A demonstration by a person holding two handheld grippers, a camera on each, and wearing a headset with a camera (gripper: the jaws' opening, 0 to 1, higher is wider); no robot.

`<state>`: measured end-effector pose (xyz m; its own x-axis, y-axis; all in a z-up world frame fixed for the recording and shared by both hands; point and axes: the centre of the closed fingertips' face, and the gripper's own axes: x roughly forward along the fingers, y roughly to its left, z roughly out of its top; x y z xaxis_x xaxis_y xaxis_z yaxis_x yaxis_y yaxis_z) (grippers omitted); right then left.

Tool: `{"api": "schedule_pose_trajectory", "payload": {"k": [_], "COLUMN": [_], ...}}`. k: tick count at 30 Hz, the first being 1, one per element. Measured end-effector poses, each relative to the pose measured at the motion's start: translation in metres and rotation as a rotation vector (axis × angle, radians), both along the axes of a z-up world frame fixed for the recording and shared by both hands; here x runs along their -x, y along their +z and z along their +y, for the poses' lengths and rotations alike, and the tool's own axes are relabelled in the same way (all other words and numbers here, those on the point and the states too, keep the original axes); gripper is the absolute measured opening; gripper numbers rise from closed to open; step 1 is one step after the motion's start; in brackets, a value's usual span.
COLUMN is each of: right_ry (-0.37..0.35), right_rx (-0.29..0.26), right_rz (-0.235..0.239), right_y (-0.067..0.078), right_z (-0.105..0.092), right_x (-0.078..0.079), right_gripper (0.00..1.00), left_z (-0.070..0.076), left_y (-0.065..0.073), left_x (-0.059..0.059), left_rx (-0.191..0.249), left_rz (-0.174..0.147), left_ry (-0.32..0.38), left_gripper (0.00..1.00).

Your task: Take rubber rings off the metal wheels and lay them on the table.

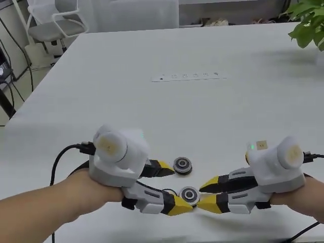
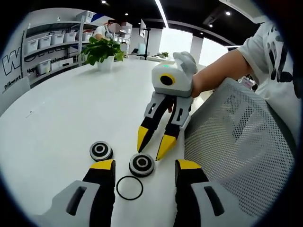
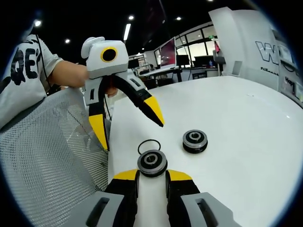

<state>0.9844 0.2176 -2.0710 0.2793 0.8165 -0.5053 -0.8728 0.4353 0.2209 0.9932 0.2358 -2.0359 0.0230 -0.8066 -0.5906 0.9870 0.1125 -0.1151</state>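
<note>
Potted plant (image 1: 308, 25), 1 o'clock. Office chair (image 1: 53, 23), 11 o'clock. Socket strip (image 1: 188, 77), 12 o'clock. Mesh chair back (image 2: 236, 142), 3 o'clock.

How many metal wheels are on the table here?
2. One round metal wheel sits at the tips of the right gripper, beside a loose black rubber ring; the other wheel lies apart, farther on the white table.

— We see the left gripper (image 3: 133, 135) and right gripper (image 2: 150, 150) coloured alike: pale grey-white bodies, black jaws, yellow tips.

— We agree. One wheel (image 1: 183, 165) and the other wheel (image 1: 189, 194) are silver, edged in black. The loose ring (image 2: 129, 187) is black, and the table (image 1: 202, 111) is white.

— At the upper right of the head view we note a green plant (image 1: 306, 25). At the right of the left gripper view there's a white mesh chair (image 2: 236, 142) and a white T-shirt (image 2: 274, 52) with black lettering.
</note>
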Motion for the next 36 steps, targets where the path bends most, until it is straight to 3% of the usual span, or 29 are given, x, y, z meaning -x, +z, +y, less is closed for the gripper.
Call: {"api": "schedule_pose_trajectory", "payload": {"k": [17, 23, 26, 29, 36], "right_ry": [0.011, 0.006, 0.007, 0.007, 0.009], "right_rx": [0.023, 0.024, 0.025, 0.024, 0.026], "right_rz": [-0.014, -0.02, -0.023, -0.024, -0.029], "right_y": [-0.008, -0.009, -0.008, -0.009, -0.009], "right_z": [0.002, 0.0, 0.0, 0.0, 0.0], "right_x": [0.001, -0.001, -0.001, -0.001, -0.001], "right_gripper": [0.16, 0.13, 0.13, 0.13, 0.13], "left_z": [-0.012, -0.013, -0.012, -0.012, -0.013], "left_y": [-0.024, -0.025, -0.026, -0.026, -0.026], "left_x": [0.001, -0.001, -0.003, -0.003, 0.001], "left_rx": [-0.054, -0.053, -0.057, -0.072, -0.067], "left_rz": [-0.019, -0.039, -0.071, -0.144, -0.148], "left_ry": [-0.04, -0.04, -0.045, -0.078, -0.096], "left_gripper": [0.25, 0.19, 0.16, 0.15, 0.09]}}
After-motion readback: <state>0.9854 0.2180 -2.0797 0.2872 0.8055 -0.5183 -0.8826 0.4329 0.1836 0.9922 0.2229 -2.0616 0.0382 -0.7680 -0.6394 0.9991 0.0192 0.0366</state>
